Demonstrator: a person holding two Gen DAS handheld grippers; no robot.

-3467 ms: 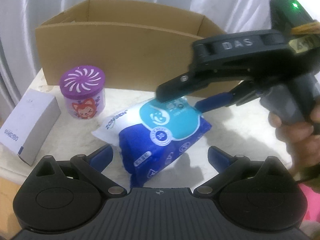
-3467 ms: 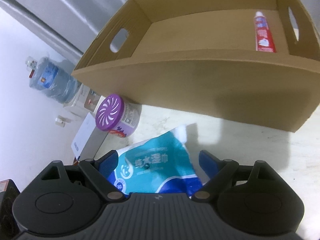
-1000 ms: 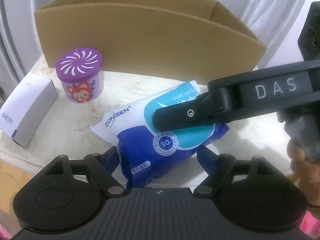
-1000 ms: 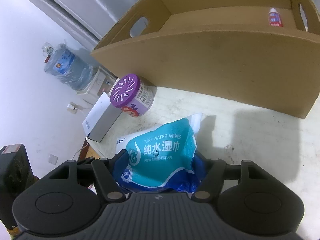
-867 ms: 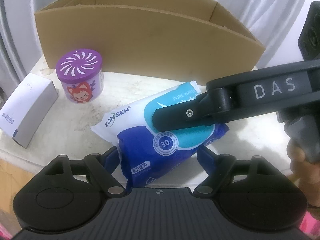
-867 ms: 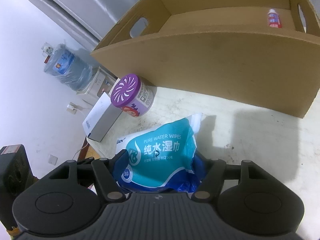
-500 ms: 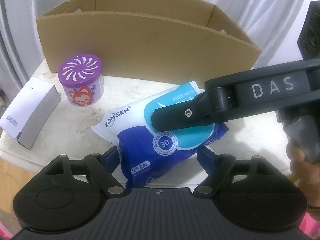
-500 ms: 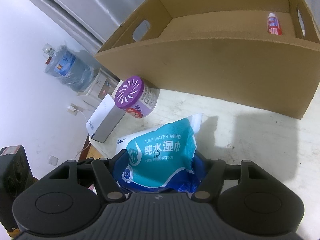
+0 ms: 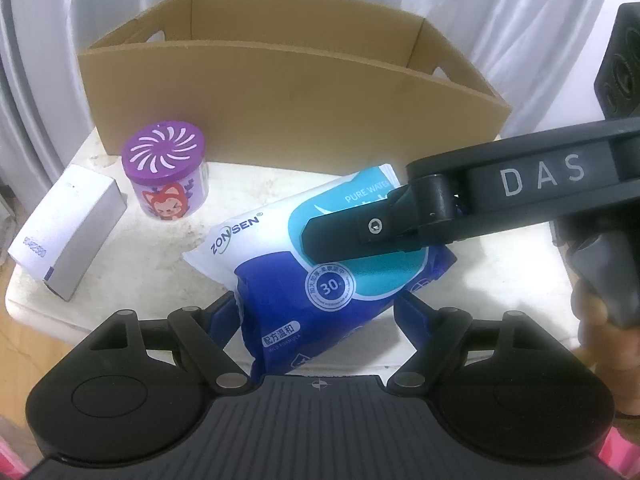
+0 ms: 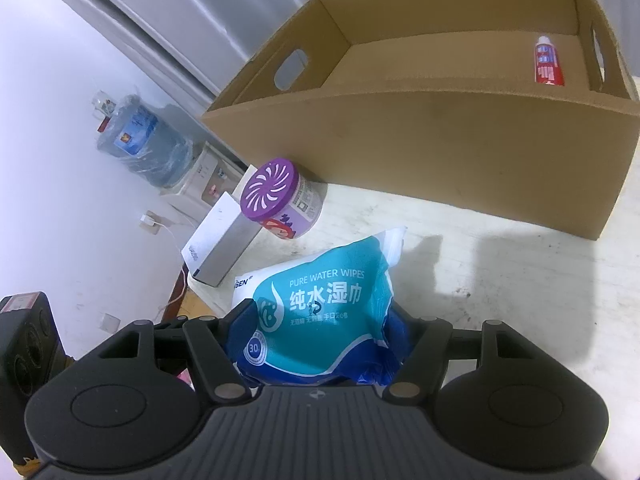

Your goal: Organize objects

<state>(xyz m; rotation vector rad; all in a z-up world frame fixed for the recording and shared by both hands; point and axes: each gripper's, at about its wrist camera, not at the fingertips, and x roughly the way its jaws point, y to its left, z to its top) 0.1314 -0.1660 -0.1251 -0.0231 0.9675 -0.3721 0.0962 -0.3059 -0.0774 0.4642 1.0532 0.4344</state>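
A blue and teal pack of wet wipes (image 9: pixel 320 264) is held above the white table (image 9: pixel 168 248). My right gripper (image 10: pixel 316 332) is shut on the wipes pack (image 10: pixel 324 308) and squeezes its sides. In the left wrist view the right gripper's finger (image 9: pixel 360 232) lies across the pack's top. My left gripper (image 9: pixel 316 312) is open, its blue pads either side of the pack's near end without pressing it. Behind stands an open cardboard box (image 9: pixel 288 96), also in the right wrist view (image 10: pixel 440 128).
A red and white toothpaste tube (image 10: pixel 547 62) lies in the box's far right corner. A purple-lidded air freshener can (image 9: pixel 166 176) and a white carton (image 9: pixel 66 232) stand left of the pack. A water dispenser with its bottle (image 10: pixel 140 140) is off the table's left side.
Since 3.5 s ago my right gripper has closed on the wipes pack. Over the last second both grippers and the pack have risen, so more of the box's inside shows.
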